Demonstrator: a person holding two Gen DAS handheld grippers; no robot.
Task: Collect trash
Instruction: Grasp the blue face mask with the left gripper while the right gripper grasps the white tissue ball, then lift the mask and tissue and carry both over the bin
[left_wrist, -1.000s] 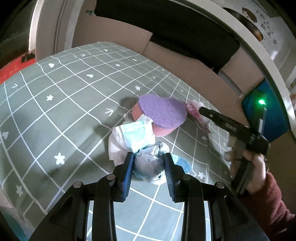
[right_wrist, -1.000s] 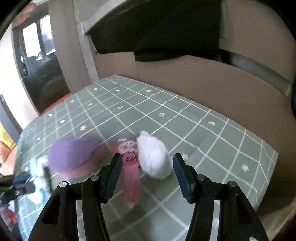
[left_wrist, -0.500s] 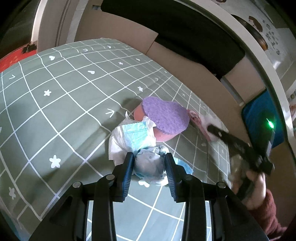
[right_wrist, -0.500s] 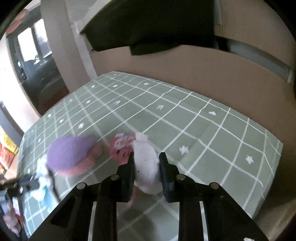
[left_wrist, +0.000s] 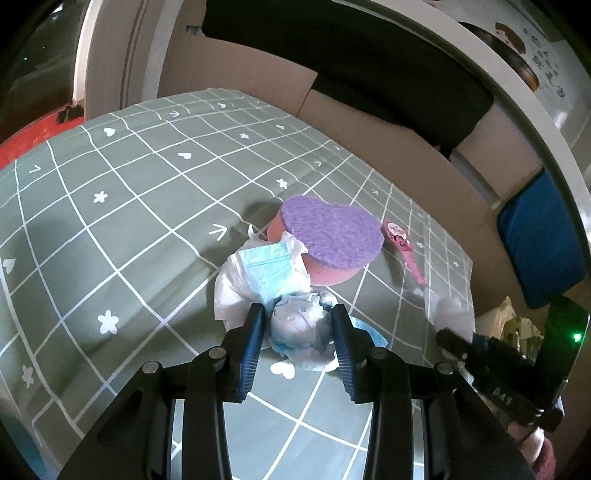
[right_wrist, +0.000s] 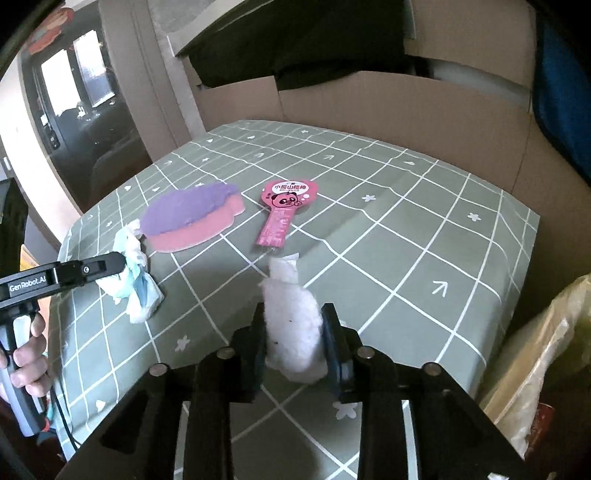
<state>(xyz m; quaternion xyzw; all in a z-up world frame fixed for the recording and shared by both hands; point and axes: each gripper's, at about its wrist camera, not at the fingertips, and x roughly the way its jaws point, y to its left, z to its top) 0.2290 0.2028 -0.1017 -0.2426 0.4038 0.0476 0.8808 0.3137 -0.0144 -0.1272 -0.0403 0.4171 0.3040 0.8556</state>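
Observation:
My left gripper (left_wrist: 298, 317) is shut on a crumpled white and blue tissue wad (left_wrist: 301, 326), held just above the green checked tablecloth (left_wrist: 122, 221). A flat white and blue tissue (left_wrist: 266, 277) lies just beyond it, against a purple and pink sponge (left_wrist: 328, 236). A pink snack wrapper (left_wrist: 402, 247) lies right of the sponge. My right gripper (right_wrist: 295, 321) is shut on a white tissue wad (right_wrist: 291, 317) and holds it above the table's near right part. In the right wrist view, the wrapper (right_wrist: 282, 214) and the sponge (right_wrist: 188, 218) lie beyond it, and the left gripper's wad (right_wrist: 133, 284) is at the left.
Cardboard panels (left_wrist: 406, 147) stand along the table's far side. A blue cushion (left_wrist: 543, 236) is at the far right. A pale plastic bag (right_wrist: 546, 358) sits beside the table's right edge. The right gripper's body (left_wrist: 495, 376) shows at the lower right of the left wrist view.
My right gripper closed on the white tissue wad beside the pink wrapper and pulled it back toward the table's near right edge. My left gripper stayed shut on its wad, nearly still.

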